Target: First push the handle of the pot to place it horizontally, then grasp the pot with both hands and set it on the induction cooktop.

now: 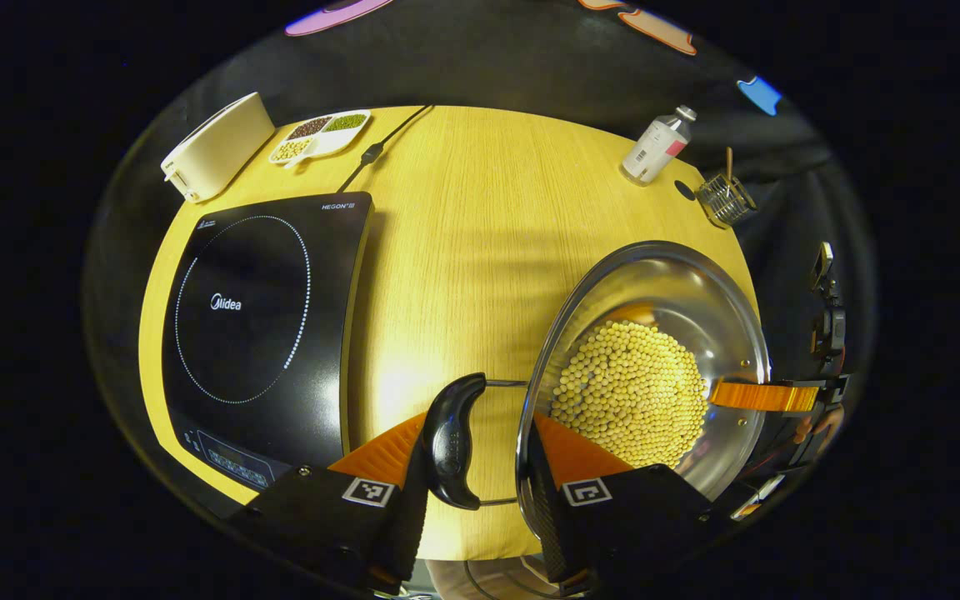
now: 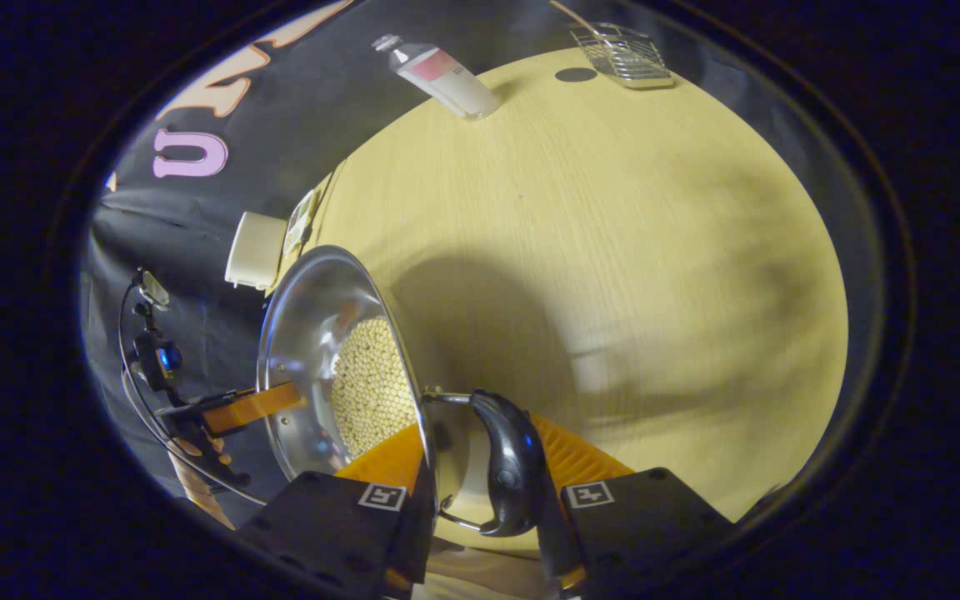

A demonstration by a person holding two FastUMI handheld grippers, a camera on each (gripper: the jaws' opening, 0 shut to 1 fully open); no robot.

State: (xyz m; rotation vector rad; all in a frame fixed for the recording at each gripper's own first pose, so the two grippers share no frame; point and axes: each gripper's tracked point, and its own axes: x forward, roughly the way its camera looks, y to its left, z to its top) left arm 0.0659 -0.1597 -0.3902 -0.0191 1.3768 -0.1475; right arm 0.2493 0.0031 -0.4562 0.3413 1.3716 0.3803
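The shiny steel pot of yellow beans (image 1: 655, 367) sits right of the black induction cooktop (image 1: 255, 333). Each gripper's fingers (image 1: 480, 454) (image 2: 484, 475), slightly parted, straddle a black side handle (image 1: 452, 440) and the rim.

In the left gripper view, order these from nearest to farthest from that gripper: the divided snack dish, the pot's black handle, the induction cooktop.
1. Pot's black handle: between the left gripper's fingers.
2. Induction cooktop: on the table to the view's left.
3. Divided snack dish: at the table's far edge, upper left.
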